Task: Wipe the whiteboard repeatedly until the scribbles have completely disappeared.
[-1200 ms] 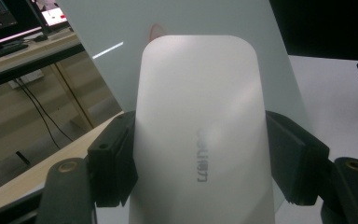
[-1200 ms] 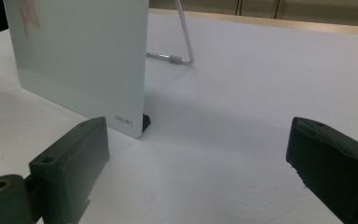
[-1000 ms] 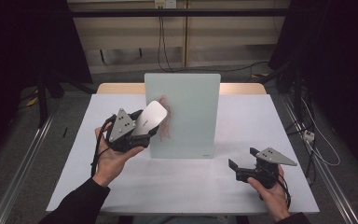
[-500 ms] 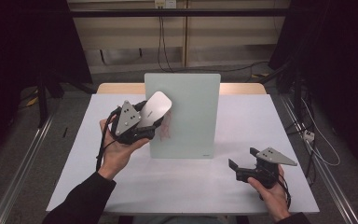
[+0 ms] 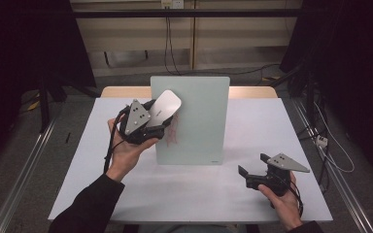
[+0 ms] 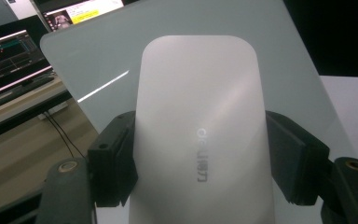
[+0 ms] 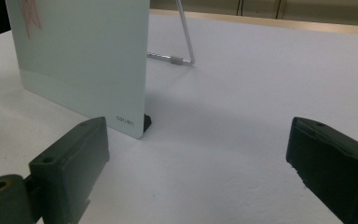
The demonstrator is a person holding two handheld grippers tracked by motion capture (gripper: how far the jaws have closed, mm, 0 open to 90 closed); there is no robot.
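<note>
White worktop (image 5: 194,189) carries an upright glass board (image 5: 194,121) with red scribbles. Against the board's left part, the left claw (image 5: 161,127) grips a white eraser (image 5: 164,108). Right of the board, the right claw (image 5: 250,175) rests with jaws apart, holding nothing.

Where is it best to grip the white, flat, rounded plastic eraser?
Grip the white, flat, rounded plastic eraser across its two long, straight edges, coming from its rear end. The left gripper holds it so, with the flat face free for the frosted glass board.
</note>
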